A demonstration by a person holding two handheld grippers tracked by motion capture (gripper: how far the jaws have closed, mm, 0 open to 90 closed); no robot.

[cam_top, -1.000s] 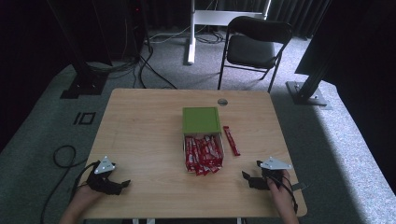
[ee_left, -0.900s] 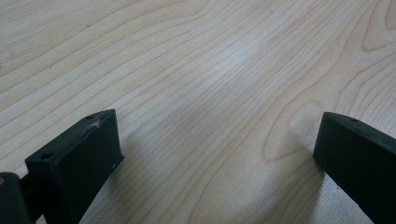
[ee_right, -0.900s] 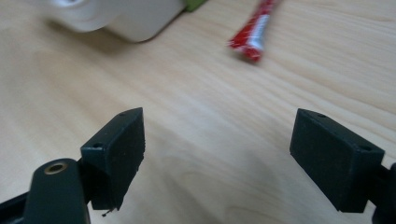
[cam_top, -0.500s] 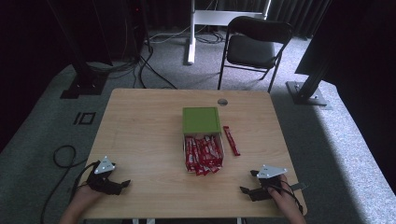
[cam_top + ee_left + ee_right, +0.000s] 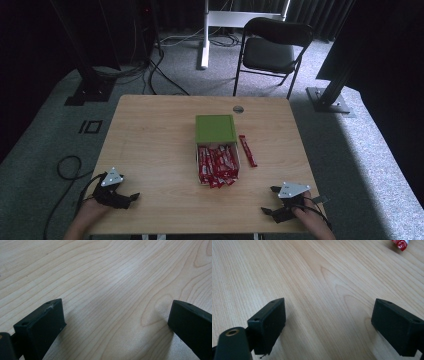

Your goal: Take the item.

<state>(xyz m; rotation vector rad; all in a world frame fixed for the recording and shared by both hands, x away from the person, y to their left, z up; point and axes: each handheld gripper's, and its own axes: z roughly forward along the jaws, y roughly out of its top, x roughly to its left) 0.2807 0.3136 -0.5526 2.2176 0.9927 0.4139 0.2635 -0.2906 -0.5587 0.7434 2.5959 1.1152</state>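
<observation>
Resting wide-jawed and empty near the table's (image 5: 150, 150) six-o'clock edge – left gripper (image 5: 131, 198) at seven, right gripper (image 5: 270, 201) at five – and facing light, crinkly, probably slippery red sachets (image 5: 218, 165) spilling from the green box (image 5: 215, 129) at centre, likeliest pinched mid-length.

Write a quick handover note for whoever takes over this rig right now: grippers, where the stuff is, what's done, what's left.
Left gripper: open, holds nothing, near table corner.
Right gripper: open, holds nothing, near front edge.
Box mid-table holds red packets; green lid covers its far half.
One loose red packet lies on the table right of the box.
Done: most packets in the box. Probably left: put the loose packet in, close the lid.
</observation>
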